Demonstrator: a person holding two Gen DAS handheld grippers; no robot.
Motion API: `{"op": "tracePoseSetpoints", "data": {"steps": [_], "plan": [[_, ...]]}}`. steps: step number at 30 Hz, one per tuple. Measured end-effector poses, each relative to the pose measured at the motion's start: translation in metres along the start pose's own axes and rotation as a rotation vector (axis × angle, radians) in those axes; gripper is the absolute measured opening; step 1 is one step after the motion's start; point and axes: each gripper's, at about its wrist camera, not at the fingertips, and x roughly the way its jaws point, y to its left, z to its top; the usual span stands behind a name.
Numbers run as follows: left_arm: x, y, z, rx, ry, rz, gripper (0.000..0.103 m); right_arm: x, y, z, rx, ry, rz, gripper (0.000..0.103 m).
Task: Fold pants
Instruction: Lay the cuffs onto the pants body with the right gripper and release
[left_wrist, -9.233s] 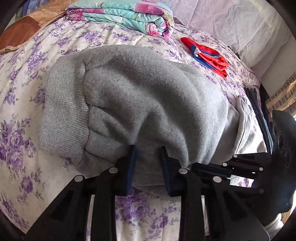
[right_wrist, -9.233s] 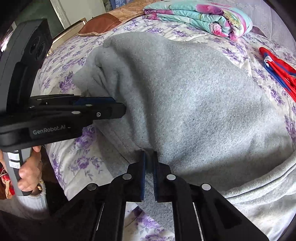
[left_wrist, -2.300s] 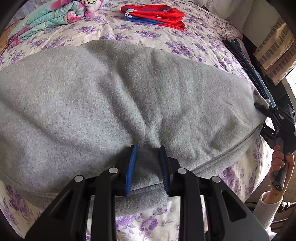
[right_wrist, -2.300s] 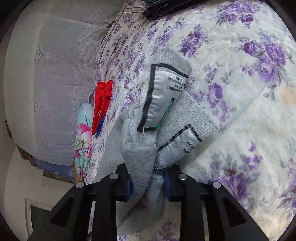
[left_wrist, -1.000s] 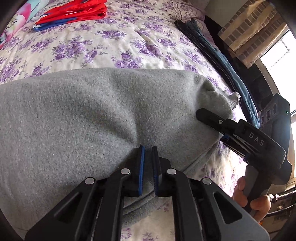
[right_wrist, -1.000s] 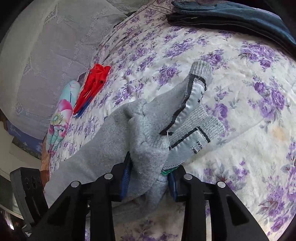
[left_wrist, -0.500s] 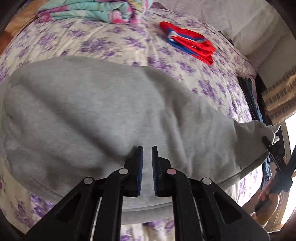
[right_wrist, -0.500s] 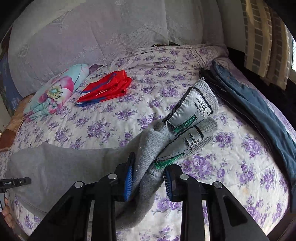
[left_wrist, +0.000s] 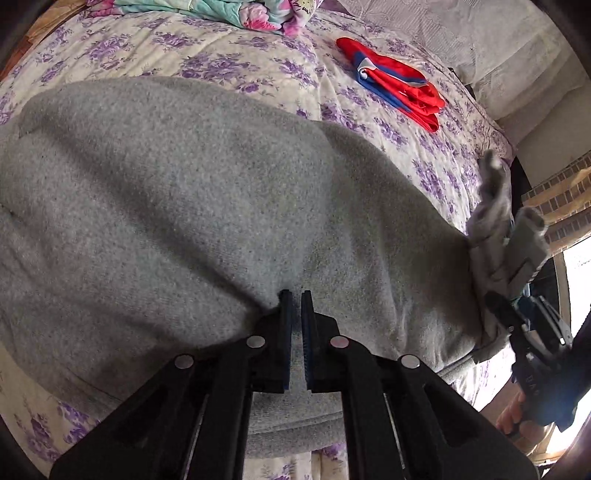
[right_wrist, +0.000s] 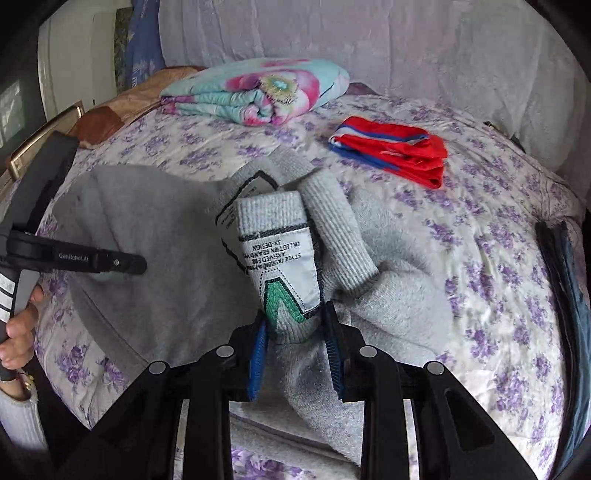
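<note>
The left gripper (left_wrist: 295, 306) is clenched on a thin pinch of the gray pants (left_wrist: 184, 221) at their near edge, its blue-padded fingers (left_wrist: 286, 332) almost meeting with only a fold of fleece between them. The right gripper (right_wrist: 295, 332) grasps a thicker bunch of the same pants (right_wrist: 388, 291); its jaws have just been closing, and the gathered ribbed cuffs (right_wrist: 328, 221) with their white woven labels (right_wrist: 291, 266) rise out of the grip. From the left wrist view the fabric spreads wide across the bed (left_wrist: 221, 62), reaching to the right where the cuffs stand up above the right gripper. The pants lie on the near half of the purple-flowered bedspread (right_wrist: 498, 240). Farther off, a folded red and blue garment (right_wrist: 395, 147) lies to the right, well apart from the pants, and a folded floral blanket (right_wrist: 258, 92) sits at the far side. A dark blue garment (right_wrist: 565, 266) lies along the bed's right edge. A hand (right_wrist: 18, 328) at the left holds the left gripper's handle.
</note>
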Motion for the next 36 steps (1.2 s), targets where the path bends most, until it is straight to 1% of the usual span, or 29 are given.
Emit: {"op": "tracePoseSetpoints", "data": {"steps": [2, 3, 4, 5, 6, 7, 9, 11, 12, 13, 14, 15, 17, 18, 19, 21, 22, 24, 25, 26, 27, 28, 29, 30, 32, 33, 34, 36], "plan": [[0.0, -0.001, 0.0, 0.003, 0.0, 0.012, 0.006, 0.022, 0.011, -0.007, -0.022, 0.066, 0.013, 0.03], [0.0, -0.003, 0.0, 0.005, 0.001, 0.019, 0.006, 0.029, 0.015, -0.01, -0.032, 0.088, 0.011, 0.032], [0.0, -0.004, 0.001, 0.008, 0.001, 0.026, 0.006, 0.031, 0.018, -0.011, -0.04, 0.099, 0.018, 0.039], [0.001, -0.005, 0.001, 0.012, 0.001, 0.033, 0.006, 0.028, 0.019, -0.009, -0.042, 0.108, 0.052, 0.056], [0.001, -0.005, 0.001, 0.015, 0.001, 0.039, 0.006, 0.024, 0.02, -0.007, -0.035, 0.125, 0.107, 0.065], [0.001, -0.006, 0.001, 0.018, 0.0, 0.045, 0.006, 0.018, 0.02, -0.005, -0.022, 0.129, 0.171, 0.072], [0.002, -0.007, 0.002, 0.02, -0.001, 0.052, 0.006, -0.004, 0.014, 0.003, 0.008, 0.1, 0.246, 0.073], [0.002, -0.008, 0.002, 0.02, -0.002, 0.055, 0.006, -0.028, 0.001, 0.011, 0.06, 0.02, 0.333, 0.072], [0.003, -0.008, 0.002, 0.02, -0.002, 0.056, 0.006, -0.036, -0.006, 0.014, 0.088, -0.015, 0.345, 0.07], [0.003, -0.008, 0.002, 0.021, -0.002, 0.057, 0.006, -0.039, -0.011, 0.017, 0.097, -0.035, 0.313, 0.059], [0.003, -0.008, 0.002, 0.021, -0.002, 0.058, 0.006, -0.037, -0.013, 0.018, 0.095, -0.036, 0.275, 0.036], [0.003, -0.009, 0.002, 0.022, -0.001, 0.06, 0.006, -0.031, -0.017, 0.019, 0.109, -0.017, 0.28, 0.029], [0.003, -0.009, 0.002, 0.025, 0.001, 0.061, 0.006, -0.016, -0.024, 0.014, 0.179, 0.038, 0.383, 0.028], [0.003, -0.009, 0.002, 0.025, 0.001, 0.06, 0.006, -0.011, -0.025, 0.012, 0.195, 0.05, 0.4, 0.027], [0.003, -0.008, 0.002, 0.025, 0.001, 0.059, 0.006, -0.007, -0.023, 0.011, 0.19, 0.05, 0.369, 0.027], [0.004, -0.008, 0.003, 0.024, 0.002, 0.06, 0.006, 0.003, -0.019, 0.011, 0.161, 0.05, 0.261, 0.027], [0.004, -0.009, 0.003, 0.024, 0.002, 0.062, 0.006, 0.015, -0.016, 0.011, 0.151, 0.074, 0.231, 0.027], [0.005, -0.01, 0.004, 0.028, 0.001, 0.07, 0.006, 0.047, -0.011, 0.003, 0.157, 0.168, 0.234, 0.028], [0.004, -0.011, 0.004, 0.031, 0.0, 0.075, 0.006, 0.05, -0.005, 0.001, 0.132, 0.152, 0.224, 0.028], [0.005, -0.011, 0.003, 0.034, -0.001, 0.077, 0.006, 0.047, 0.0, 0.002, 0.099, 0.151, 0.201, 0.031], [0.005, -0.011, 0.003, 0.039, -0.001, 0.078, 0.006, 0.042, 0.002, 0.004, 0.087, 0.163, 0.2, 0.032], [0.005, -0.011, 0.004, 0.041, 0.0, 0.077, 0.006, 0.034, 0.002, 0.008, 0.089, 0.161, 0.219, 0.032], [0.005, -0.01, 0.004, 0.04, 0.002, 0.074, 0.006, 0.025, 0.001, 0.012, 0.088, 0.147, 0.246, 0.031], [0.005, -0.01, 0.004, 0.039, 0.004, 0.07, 0.006, 0.014, -0.001, 0.016, 0.084, 0.121, 0.255, 0.031], [0.005, -0.008, 0.005, 0.036, 0.008, 0.061, 0.006, -0.002, -0.006, 0.024, 0.074, 0.069, 0.206, 0.029], [0.005, -0.008, 0.006, 0.034, 0.01, 0.057, 0.006, -0.003, -0.009, 0.028, 0.08, 0.055, 0.179, 0.029], [0.005, -0.007, 0.006, 0.033, 0.012, 0.053, 0.006, -0.001, -0.014, 0.032, 0.098, 0.049, 0.165, 0.029], [0.005, -0.007, 0.007, 0.032, 0.018, 0.049, 0.006, 0.016, -0.022, 0.04, 0.124, 0.052, 0.141, 0.029]]}}
